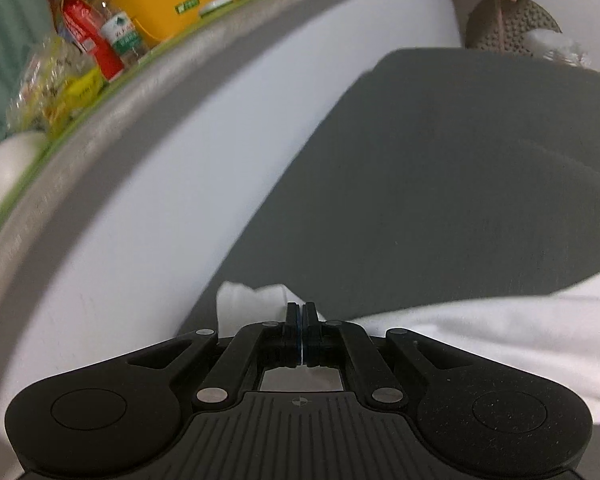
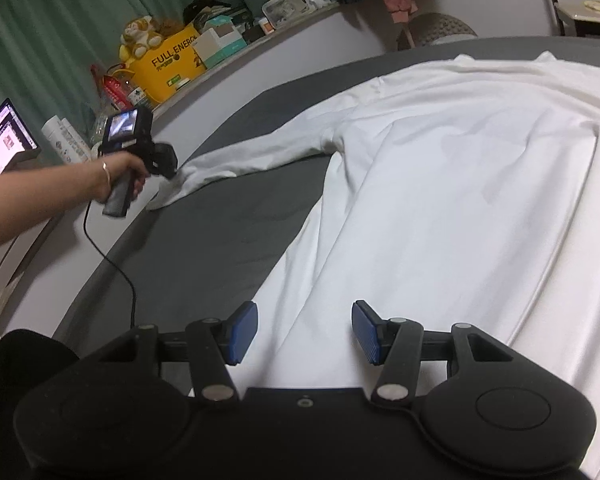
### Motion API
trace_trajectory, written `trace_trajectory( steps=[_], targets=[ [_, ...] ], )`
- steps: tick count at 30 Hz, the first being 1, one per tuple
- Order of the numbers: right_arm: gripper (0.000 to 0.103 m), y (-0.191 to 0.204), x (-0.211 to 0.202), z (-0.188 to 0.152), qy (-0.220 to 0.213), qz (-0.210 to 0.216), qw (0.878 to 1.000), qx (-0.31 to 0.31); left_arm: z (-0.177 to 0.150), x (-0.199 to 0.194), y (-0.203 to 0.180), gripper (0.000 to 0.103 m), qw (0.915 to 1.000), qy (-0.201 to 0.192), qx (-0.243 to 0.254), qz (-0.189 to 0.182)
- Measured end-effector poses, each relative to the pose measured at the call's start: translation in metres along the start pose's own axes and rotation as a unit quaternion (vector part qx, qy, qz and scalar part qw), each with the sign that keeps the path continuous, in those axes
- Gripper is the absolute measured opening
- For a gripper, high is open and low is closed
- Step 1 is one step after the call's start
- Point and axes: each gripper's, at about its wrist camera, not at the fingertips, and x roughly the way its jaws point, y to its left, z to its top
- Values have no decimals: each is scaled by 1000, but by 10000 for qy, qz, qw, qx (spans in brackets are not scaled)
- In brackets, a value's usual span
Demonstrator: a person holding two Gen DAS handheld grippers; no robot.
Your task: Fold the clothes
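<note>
**Sleeve cuff pinched, shirt spread flat**

A white shirt (image 2: 460, 184) is seen spread on a grey bed (image 2: 220, 232), its body filling the right wrist view from 12 to 4 o'clock. One sleeve (image 2: 252, 156) is stretched out toward 9 o'clock. Its cuff (image 1: 252, 300) is clamped between the closed fingers of the left hand-held gripper (image 1: 302, 320). The right hand-held gripper (image 2: 304, 332) is held with its fingers spread, grasping nothing, low over the shirt's near edge at 6 o'clock. Judged from this, a sleeve fold is in hand. It would be done well if the cuff were kept taut, carried low across the body, and the body left unwrinkled.
</note>
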Motion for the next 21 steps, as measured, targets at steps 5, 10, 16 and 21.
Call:
trace_trajectory(
  steps=[5,10,16,21],
  targets=[
    [52,-26,-21,26,-461,-668,9966,117,-10,-62,-5,76,9936,-928,-165,-615],
    [51,-58,-46,51,-863,-1454,9849,365,-44,-168,-36,97,9530,-1724,295,-2473],
    [50,-86,-81,21,-519,-1848,9754,1081,-115,-232,-79,97,8975,-657,1209,-4189],
    [45,-105,-102,-6,-284,-1922,9641,1812,-159,-234,-109,96,8894,18,1853,-4178]
  ],
)
